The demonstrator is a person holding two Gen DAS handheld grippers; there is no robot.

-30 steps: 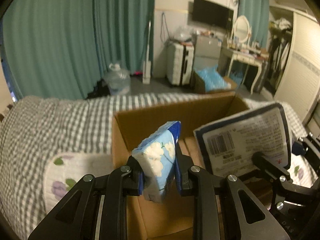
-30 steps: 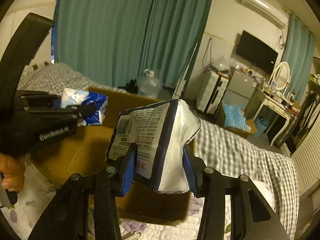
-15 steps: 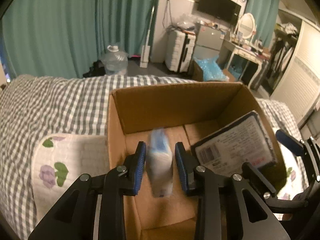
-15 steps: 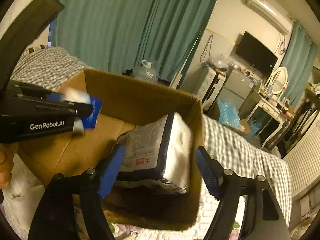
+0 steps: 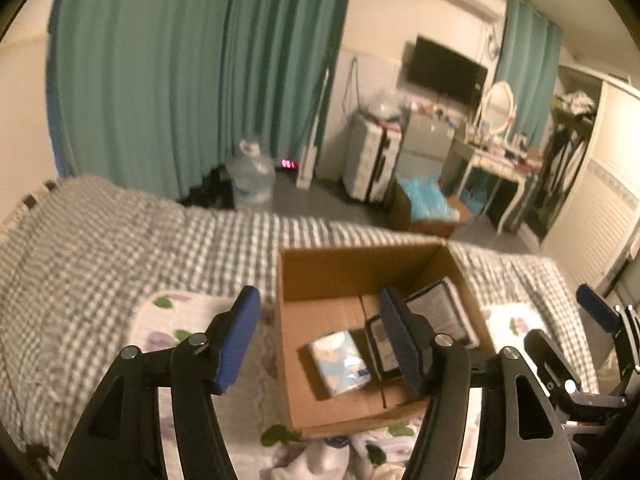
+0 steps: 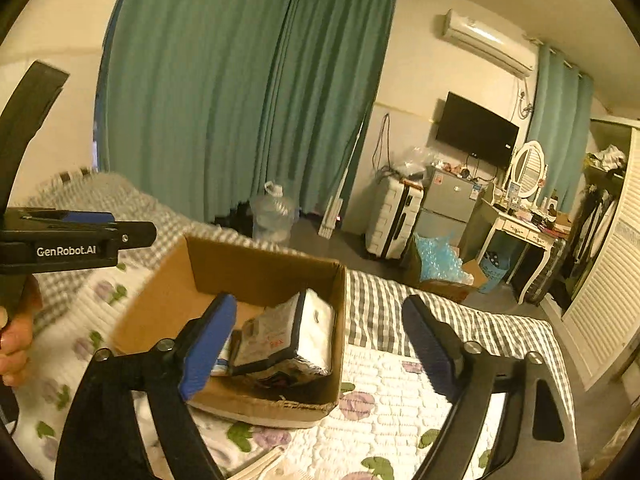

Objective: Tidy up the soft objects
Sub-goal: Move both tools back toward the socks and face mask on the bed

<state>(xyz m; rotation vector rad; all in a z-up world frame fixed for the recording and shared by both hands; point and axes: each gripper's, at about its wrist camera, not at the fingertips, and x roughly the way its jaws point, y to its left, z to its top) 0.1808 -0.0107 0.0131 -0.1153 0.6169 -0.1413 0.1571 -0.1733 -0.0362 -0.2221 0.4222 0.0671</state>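
Both packs sit in the cardboard box (image 5: 320,280); left tongs (image 5: 320,340) and right tongs (image 6: 320,348) are opening, empty. I'd lift straight clear without clipping the rim.

Open-topped cardboard box (image 5: 360,276), left floor bare

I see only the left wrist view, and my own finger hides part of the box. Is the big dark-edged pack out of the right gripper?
Observer: Yes. The right gripper is opening, its pads clear of the pack, which sits inside the cardboard box.
Operator: Lying flat?
Observer: No, it is tilted, with its white side towards the box's right wall.
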